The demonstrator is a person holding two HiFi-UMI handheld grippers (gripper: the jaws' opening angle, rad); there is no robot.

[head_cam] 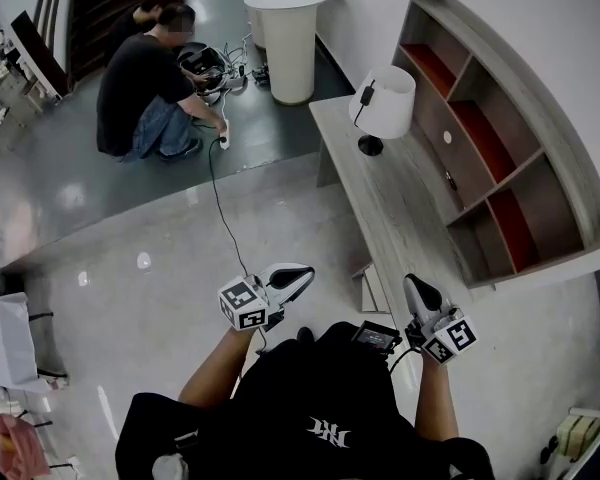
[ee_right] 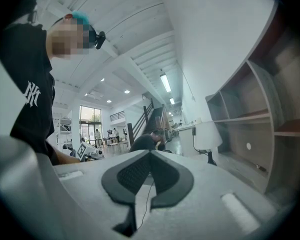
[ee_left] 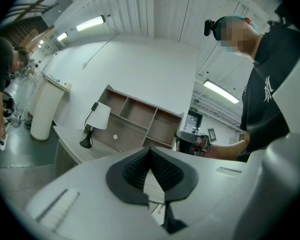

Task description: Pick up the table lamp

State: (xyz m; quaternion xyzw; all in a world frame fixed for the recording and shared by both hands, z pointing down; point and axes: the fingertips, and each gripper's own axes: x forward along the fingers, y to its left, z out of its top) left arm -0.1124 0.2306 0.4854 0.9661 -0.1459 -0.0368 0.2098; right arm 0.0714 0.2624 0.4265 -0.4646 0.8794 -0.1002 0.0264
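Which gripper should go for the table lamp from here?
Right, probably. The right gripper is at the near end of the desk, in line with the table lamp; the left gripper hangs over the floor, off to the side. Both are shut and empty.

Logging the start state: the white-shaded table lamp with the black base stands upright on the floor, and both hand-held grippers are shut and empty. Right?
Not the floor: the head view shows the white-shaded table lamp with the black base standing upright on the grey wooden desk. The left hand-held gripper and the right hand-held gripper are indeed shut and empty.
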